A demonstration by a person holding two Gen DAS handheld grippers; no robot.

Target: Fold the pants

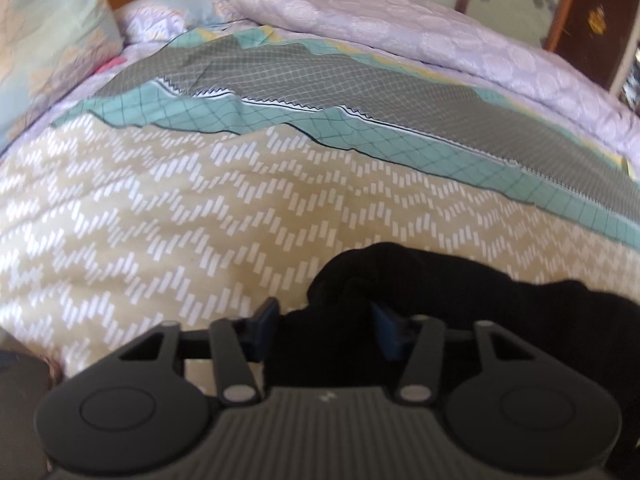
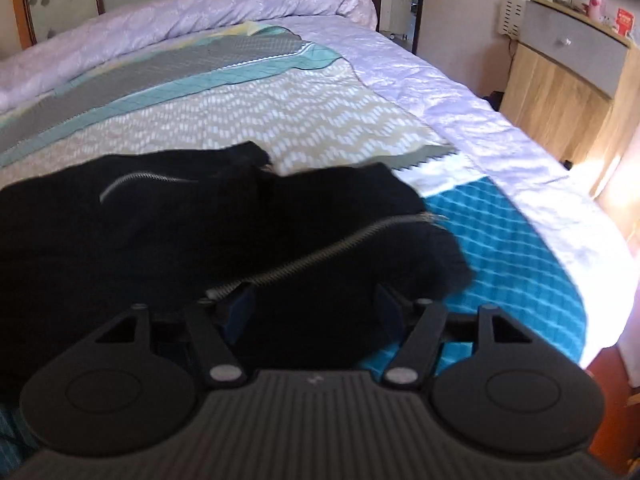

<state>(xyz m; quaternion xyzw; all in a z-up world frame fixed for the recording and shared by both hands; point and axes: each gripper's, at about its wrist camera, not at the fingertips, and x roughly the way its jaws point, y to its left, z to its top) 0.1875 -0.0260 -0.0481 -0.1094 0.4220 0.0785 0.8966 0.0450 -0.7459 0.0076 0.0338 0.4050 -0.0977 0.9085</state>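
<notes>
Patterned patchwork bedding of beige chevrons, teal grid and grey lattice (image 1: 168,208) covers the bed, with a rolled lilac quilt (image 2: 200,12) along the far side. Black fabric pants with silver zippers (image 2: 160,220) lie bunched on the near edge. Both the left gripper (image 1: 326,320) and the right gripper (image 2: 316,304) have jaws spread wide with dark cloth between them (any actual pinch cannot be told). A wooden cabinet (image 2: 560,100) stands far right.

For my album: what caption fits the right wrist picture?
Right hand-held gripper open around black pants on a bed.
</notes>
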